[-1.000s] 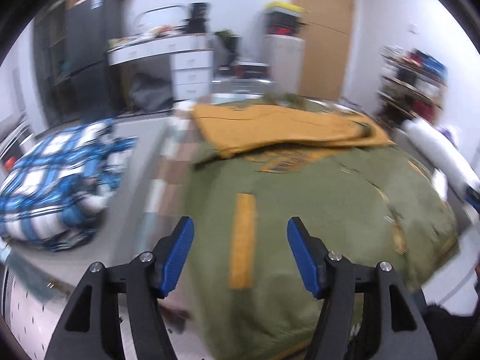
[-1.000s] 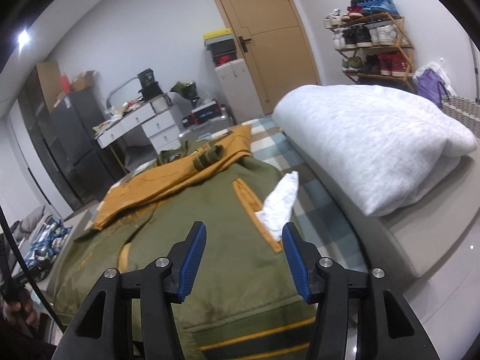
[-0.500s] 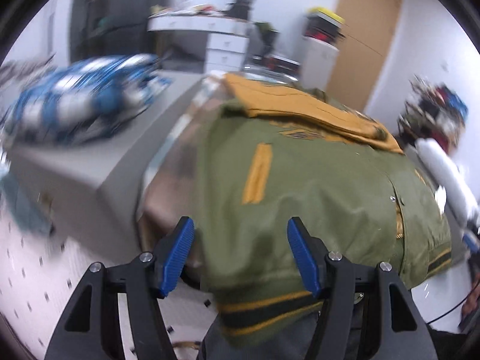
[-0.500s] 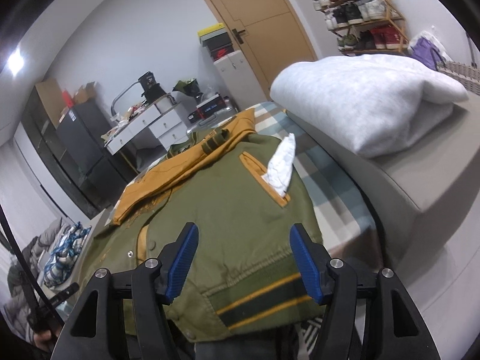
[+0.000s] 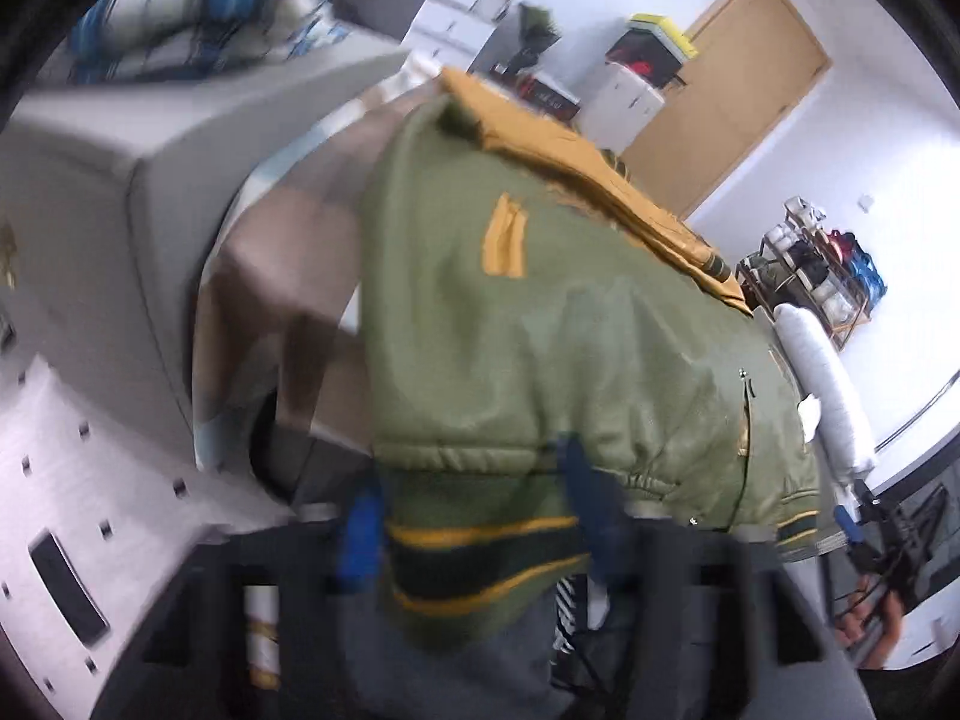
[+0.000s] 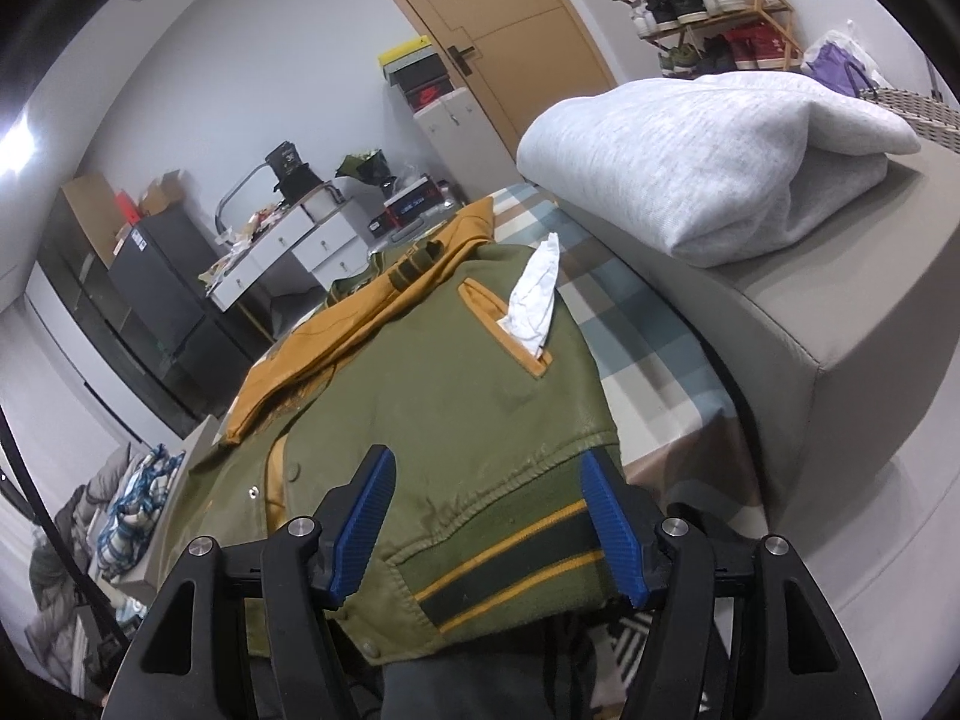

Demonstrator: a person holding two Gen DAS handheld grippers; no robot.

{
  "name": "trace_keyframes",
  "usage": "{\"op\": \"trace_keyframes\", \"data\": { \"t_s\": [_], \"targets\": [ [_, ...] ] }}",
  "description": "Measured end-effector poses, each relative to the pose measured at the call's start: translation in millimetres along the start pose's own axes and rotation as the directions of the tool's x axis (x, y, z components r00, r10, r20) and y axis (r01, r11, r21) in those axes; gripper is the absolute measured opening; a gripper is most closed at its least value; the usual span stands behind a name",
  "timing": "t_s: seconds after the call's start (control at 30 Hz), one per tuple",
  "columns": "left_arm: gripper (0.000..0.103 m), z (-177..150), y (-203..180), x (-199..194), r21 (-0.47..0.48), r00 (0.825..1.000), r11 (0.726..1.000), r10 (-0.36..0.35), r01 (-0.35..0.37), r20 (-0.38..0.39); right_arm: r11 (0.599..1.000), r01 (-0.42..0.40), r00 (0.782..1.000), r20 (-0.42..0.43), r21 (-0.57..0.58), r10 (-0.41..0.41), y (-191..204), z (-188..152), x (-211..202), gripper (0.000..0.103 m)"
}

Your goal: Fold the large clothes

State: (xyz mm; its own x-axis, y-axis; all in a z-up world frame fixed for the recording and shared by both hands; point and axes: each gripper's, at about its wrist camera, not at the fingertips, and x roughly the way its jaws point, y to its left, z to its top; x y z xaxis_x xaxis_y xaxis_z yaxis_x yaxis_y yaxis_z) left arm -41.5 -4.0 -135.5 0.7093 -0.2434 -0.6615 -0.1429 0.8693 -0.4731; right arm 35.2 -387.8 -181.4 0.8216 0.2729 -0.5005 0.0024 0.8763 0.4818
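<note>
Both tongs have dropped from above the jacket's body to its lower hem. Item: olive-green padded bomber jacket (image 6: 456, 396) with mustard sleeves and a striped ribbed hem (image 6: 510, 564), lying flat on the checked bed cover (image 6: 636, 324), hem overhanging the near edge. Left tongs (image 5: 474, 516): blurred, apart, straddling the hem. Right tongs (image 6: 489, 525): apart, astride the hem, not clamped. Handling, as judged: soft, bulky, fairly heavy, slick shell. Best hold: the ribbed hem corners. White tissue (image 6: 534, 300) protrudes from the pocket beyond the hem.
</note>
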Motion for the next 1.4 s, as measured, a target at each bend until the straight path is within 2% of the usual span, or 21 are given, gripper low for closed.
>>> {"op": "trace_keyframes", "data": {
  "t_s": [0.13,0.3,0.33,0.4,0.5,0.6,0.7,0.73,0.77,0.8,0.87,0.93,1.0,1.07,1.13,1.17,1.2,1.27,1.33,1.37,1.4],
  "targets": [
    [0.017,-3,-10,-9,0.057,0.999,0.998,0.024,-0.026,0.046,0.999,0.036,0.999,-0.001,0.014,-0.036,-16,-6,-9,0.07],
    [0.015,9,-7,-21,0.068,0.994,0.997,-0.053,0.047,0.091,0.995,0.031,0.998,-0.06,0.09,-0.025,-44,-14,-2,0.073],
    [0.015,12,-8,-23,0.073,0.994,0.996,-0.064,0.057,0.092,0.994,0.021,0.997,-0.079,0.109,-0.013,-48,-15,2,0.073],
    [0.015,15,-8,-22,0.077,0.994,0.995,-0.073,0.066,0.087,0.986,-0.045,0.991,-0.114,0.162,0.064,-56,-21,15,0.074],
    [0.015,17,-10,-24,0.077,0.992,0.993,-0.095,0.088,0.087,0.961,-0.164,0.97,-0.139,0.222,0.198,-59,-31,35,0.074],
    [0.015,19,-11,-25,0.085,0.992,0.991,-0.108,0.102,0.072,0.958,-0.169,0.954,-0.205,0.233,0.219,-55,-36,50,0.074],
    [0.016,20,-10,-18,0.083,0.994,0.992,-0.096,0.091,0.054,0.954,-0.208,0.94,-0.225,0.214,0.255,-47,-35,53,0.074],
    [0.017,19,-10,-15,0.079,0.995,0.994,-0.086,0.082,0.044,0.95,-0.231,0.935,-0.222,0.21,0.277,-44,-34,51,0.074],
    [0.025,18,-9,-11,0.074,0.997,0.994,-0.077,0.075,0.029,0.942,-0.276,0.926,-0.209,0.193,0.314,-37,-31,45,0.074],
    [0.04,18,-9,-9,0.072,0.997,0.995,-0.073,0.072,0.015,0.936,-0.307,0.919,-0.201,0.175,0.339,-33,-30,39,0.074],
    [0.054,17,-8,-1,0.057,0.997,0.996,-0.07,0.072,-0.022,0.92,-0.37,0.906,-0.169,0.127,0.388,-23,-25,26,0.074],
    [0.054,17,-7,3,0.048,0.997,0.996,-0.073,0.074,-0.026,0.914,-0.395,0.904,-0.137,0.089,0.404,-16,-21,19,0.074],
    [0.054,18,-6,9,0.046,0.998,0.997,-0.056,0.058,-0.042,0.946,-0.316,0.931,-0.164,0.077,0.325,-15,-22,28,0.074],
    [0.054,19,-2,13,0.029,0.997,0.998,-0.054,0.056,-0.05,0.96,-0.262,0.941,-0.197,0.096,0.277,-18,-29,40,0.074],
    [0.054,18,1,15,0.007,0.997,0.998,-0.058,0.058,-0.047,0.964,-0.23,0.945,-0.208,0.132,0.254,-22,-33,49,0.07],
    [0.05,18,1,15,0.008,0.998,0.998,-0.057,0.057,-0.042,0.965,-0.216,0.948,-0.205,0.151,0.245,-23,-35,53,0.064],
    [0.039,18,-1,13,0.021,0.999,0.999,-0.042,0.043,-0.027,0.967,-0.2,0.951,-0.206,0.16,0.231,-23,-35,55,0.057],
    [0.024,17,-2,11,0.054,1.0,0.999,0.0,0.0,-0.009,0.975,-0.16,0.959,-0.209,0.155,0.191,-20,-36,57,0.047],
    [0.017,15,1,4,0.046,1.0,0.999,-0.018,0.017,0.009,0.986,-0.101,0.968,-0.215,0.131,0.127,-20,-37,55,0.029],
    [0.015,16,2,2,0.039,1.0,0.999,-0.025,0.024,0.015,0.986,-0.106,0.964,-0.229,0.132,0.135,-22,-38,53,0.013],
    [0.012,16,3,-2,0.033,0.999,0.999,-0.032,0.031,0.025,0.983,-0.114,0.961,-0.235,0.141,0.145,-22,-35,51,0.008]
  ]
}}
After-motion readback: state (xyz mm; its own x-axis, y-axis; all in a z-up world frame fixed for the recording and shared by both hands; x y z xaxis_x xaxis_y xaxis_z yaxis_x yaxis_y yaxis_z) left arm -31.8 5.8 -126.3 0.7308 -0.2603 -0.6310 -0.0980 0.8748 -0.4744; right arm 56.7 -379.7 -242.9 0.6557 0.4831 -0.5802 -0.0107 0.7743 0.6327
